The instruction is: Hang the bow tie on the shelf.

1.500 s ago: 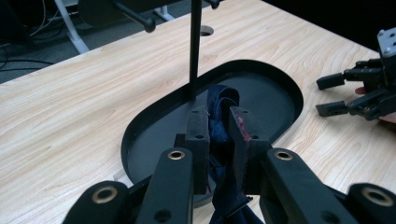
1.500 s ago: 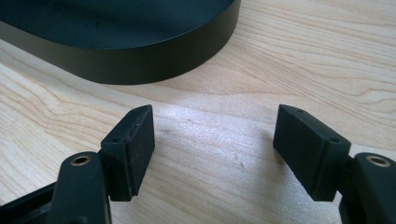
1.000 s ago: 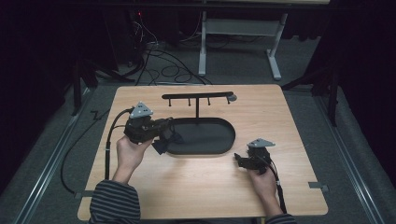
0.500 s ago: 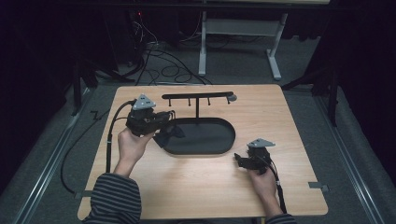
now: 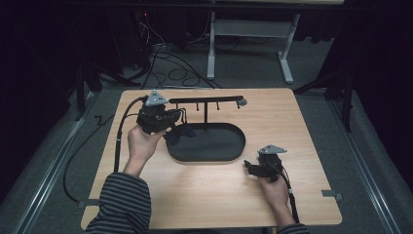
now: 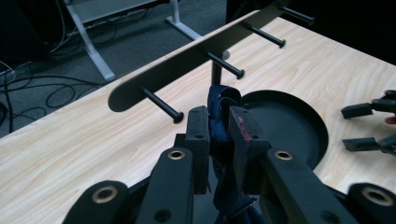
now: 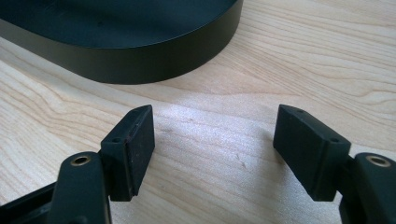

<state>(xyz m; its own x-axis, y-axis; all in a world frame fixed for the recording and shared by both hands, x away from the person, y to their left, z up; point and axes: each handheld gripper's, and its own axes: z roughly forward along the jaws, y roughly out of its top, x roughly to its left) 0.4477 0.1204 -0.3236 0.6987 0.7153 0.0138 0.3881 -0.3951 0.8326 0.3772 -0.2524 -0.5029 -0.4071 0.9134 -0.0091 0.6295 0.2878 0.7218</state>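
Cloth (image 6: 219,122), dark blue, sits clamped in my left claw (image 6: 218,135), just below and short of the rack's nearest peg (image 6: 162,103); my right claw (image 7: 212,147) rests apart, farther off.

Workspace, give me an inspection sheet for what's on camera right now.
Surface: light wooden table, no marks seen.
Job's things: black peg rack standing on an oval tray; dark blue cloth pinched near the first peg.
Clutter: nothing seen.
Grippers: left gripper shut on the cloth; right gripper open, low over bare wood beside the tray.
Cables: gripper cable off the left edge; loose floor cables behind.
Surroundings: dark room, white desk frame.
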